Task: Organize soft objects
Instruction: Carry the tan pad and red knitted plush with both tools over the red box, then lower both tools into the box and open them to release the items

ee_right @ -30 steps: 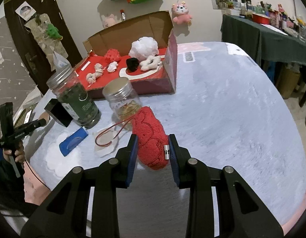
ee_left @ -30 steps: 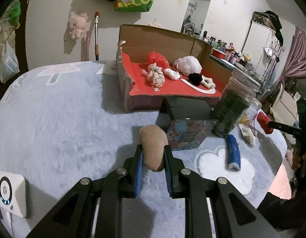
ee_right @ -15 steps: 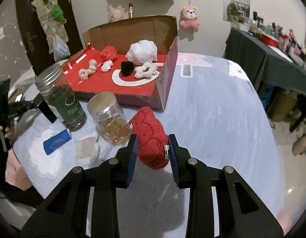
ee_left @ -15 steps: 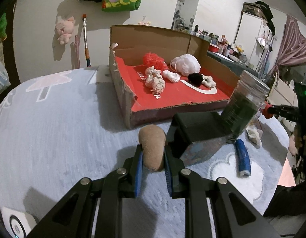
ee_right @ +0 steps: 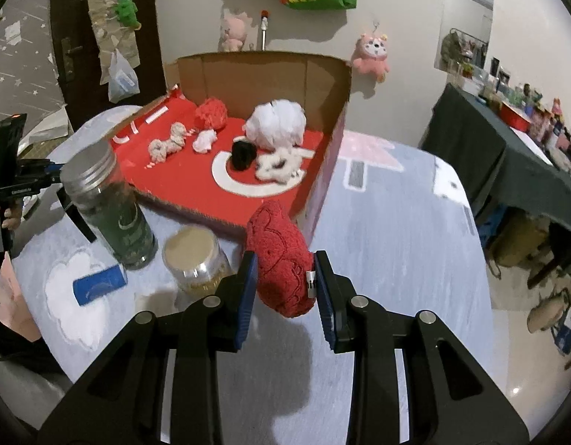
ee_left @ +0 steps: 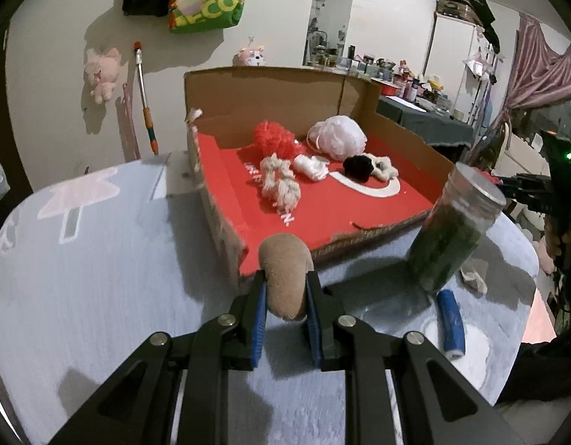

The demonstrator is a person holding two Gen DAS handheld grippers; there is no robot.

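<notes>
Both grippers had come closer to the cardboard box (ee_left: 322, 193) since the earlier frames, and I saw the tan toy now hanging at its near corner rather than back over the grey desk (ee_left: 100, 259).

On my left wrist view, the left gripper (ee_left: 285, 296) had its jaws clamped on the tan plush toy (ee_left: 285, 274), held above the desk just in front of the box's red floor. Inside the box lay a red pompom (ee_left: 274, 137), a cream knotted rope (ee_left: 279, 181), a small white wad (ee_left: 311, 167), a white puff (ee_left: 337, 137) and a black ball (ee_left: 357, 167). To the right of the box stood a tall jar of green stuff (ee_left: 452, 237), with a blue roll (ee_left: 450, 326) lying on the desk near it.

On my right wrist view, a short gold-lidded jar (ee_right: 196, 259) stood beside the tall one. The right gripper (ee_right: 285, 282) had its jaws clamped on the red plush toy (ee_right: 281, 263), held up at the box's near right corner.
</notes>
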